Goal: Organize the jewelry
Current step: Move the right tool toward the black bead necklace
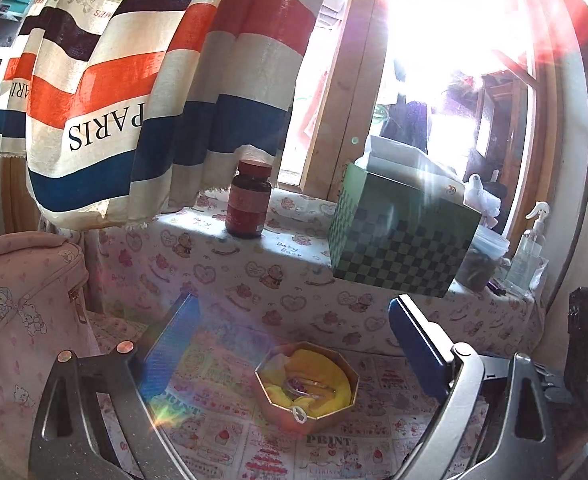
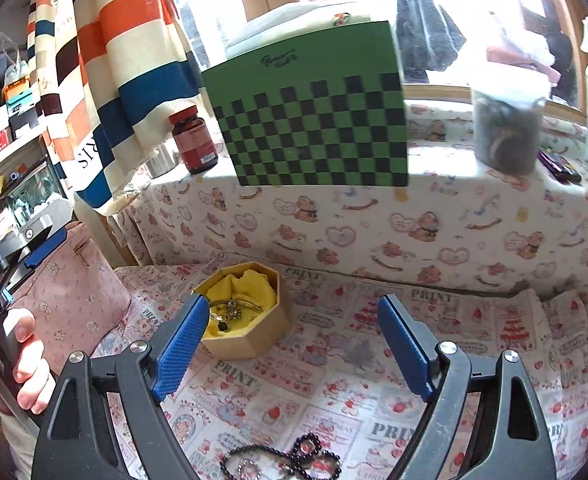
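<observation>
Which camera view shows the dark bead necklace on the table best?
The right wrist view. The bead necklace lies on the printed cloth at the bottom edge, between the open right gripper fingers, partly cut off. The left wrist view does not show it; only the octagonal box appears there.

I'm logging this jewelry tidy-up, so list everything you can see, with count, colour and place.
octagonal box: one, tan with yellow cloth lining, on the printed table cover, jewelry inside
beaded necklace: one, dark beads, near edge of the table, below the right gripper
checkered box: one, green and black, on the ledge
pill bottle: one, red-brown, ledge left of the checkered box
striped curtain: one, cream, orange, blue, black, hanging upper left
pink bag: one, left of the table
left gripper: jaws open
right gripper: jaws open
</observation>
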A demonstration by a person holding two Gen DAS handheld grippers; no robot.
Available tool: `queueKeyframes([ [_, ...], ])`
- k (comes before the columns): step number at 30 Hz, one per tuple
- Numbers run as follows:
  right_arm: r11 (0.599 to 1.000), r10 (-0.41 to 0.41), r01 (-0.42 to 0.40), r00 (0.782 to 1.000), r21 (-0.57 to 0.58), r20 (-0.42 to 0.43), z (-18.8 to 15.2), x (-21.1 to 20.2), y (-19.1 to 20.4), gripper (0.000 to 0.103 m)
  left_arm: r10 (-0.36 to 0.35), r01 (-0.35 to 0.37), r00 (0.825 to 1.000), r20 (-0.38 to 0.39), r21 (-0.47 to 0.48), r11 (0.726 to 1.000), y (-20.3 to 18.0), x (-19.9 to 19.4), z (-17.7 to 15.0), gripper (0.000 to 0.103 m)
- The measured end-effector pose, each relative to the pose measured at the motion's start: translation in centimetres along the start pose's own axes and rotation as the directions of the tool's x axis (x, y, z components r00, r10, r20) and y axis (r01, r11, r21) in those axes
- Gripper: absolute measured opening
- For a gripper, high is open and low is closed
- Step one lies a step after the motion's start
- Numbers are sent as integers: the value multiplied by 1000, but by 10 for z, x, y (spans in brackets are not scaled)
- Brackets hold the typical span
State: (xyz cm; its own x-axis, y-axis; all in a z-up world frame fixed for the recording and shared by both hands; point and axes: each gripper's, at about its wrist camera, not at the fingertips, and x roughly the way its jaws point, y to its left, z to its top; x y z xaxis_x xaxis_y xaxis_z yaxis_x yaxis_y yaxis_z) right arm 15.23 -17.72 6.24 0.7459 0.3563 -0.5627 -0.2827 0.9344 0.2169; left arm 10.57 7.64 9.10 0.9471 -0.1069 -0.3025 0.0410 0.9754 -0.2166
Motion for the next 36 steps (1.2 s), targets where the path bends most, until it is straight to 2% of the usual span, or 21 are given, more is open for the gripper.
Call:
queueKeyframes([
  [6,999,-40,39,998,28,52,-13,-38,-24,88,-2,4,1000,-25,89,996,-31,-30,-14,95],
  [11,999,-17,14,998,49,67,-23,-56,-31,88,52,-55,998,25,137,989,-47,-60,-33,97],
  [14,999,5,-9,996,48,85,-30,-61,-31,88,72,-77,996,43,138,987,-48,-69,-49,97],
  [21,1000,-4,4,991,-1,132,-49,-57,-24,88,53,-55,998,19,91,994,-43,-58,-85,97],
  [25,1000,3,-2,996,-2,93,-56,-48,-27,88,81,-84,996,35,96,992,-42,-45,-103,97],
  [26,1000,4,-4,996,0,84,-57,-46,-28,88,109,-110,994,10,104,988,-43,-40,-105,97],
  [28,1000,-17,18,997,-8,70,-59,-44,-28,88,100,-99,995,-11,112,989,-43,-38,-107,97],
  [31,999,-38,39,998,-29,52,-62,-43,-27,88,106,-106,994,11,110,988,-42,-44,-111,97],
  [36,998,-52,50,998,-28,-44,-66,-30,-29,88,131,-131,991,8,113,985,-38,-48,-119,97],
])
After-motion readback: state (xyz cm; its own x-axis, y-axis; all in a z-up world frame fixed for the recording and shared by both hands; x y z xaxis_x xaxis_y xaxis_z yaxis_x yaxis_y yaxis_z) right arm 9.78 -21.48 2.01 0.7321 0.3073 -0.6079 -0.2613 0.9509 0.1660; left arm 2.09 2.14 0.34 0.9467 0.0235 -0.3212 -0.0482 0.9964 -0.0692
